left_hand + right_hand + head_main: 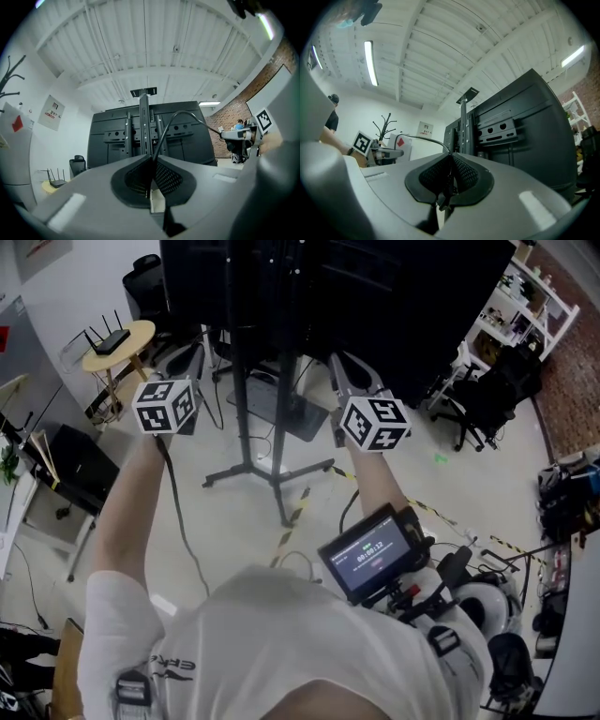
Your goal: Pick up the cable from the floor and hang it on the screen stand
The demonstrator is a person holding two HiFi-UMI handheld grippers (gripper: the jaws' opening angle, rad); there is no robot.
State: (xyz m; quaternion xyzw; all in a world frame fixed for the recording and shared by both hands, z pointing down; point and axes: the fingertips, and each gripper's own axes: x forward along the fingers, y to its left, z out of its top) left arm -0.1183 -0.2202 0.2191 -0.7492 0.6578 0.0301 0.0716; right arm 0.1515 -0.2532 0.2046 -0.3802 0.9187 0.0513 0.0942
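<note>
Left tool (151, 158) was clamped shut, its ribbed black pads pinching a thin black cable (183, 114) that rose from the pinch at lower centre of the left gripper view and arced toward the right edge. Right tool (450, 158) was likewise closed on the same cable, which curved away toward the left of the right gripper view. In the head view both tools were held up in the upper middle of the frame, apart from each other, either side of the tall black screen stand (251, 371). Its legs rested on the pale floor (234, 521).
</note>
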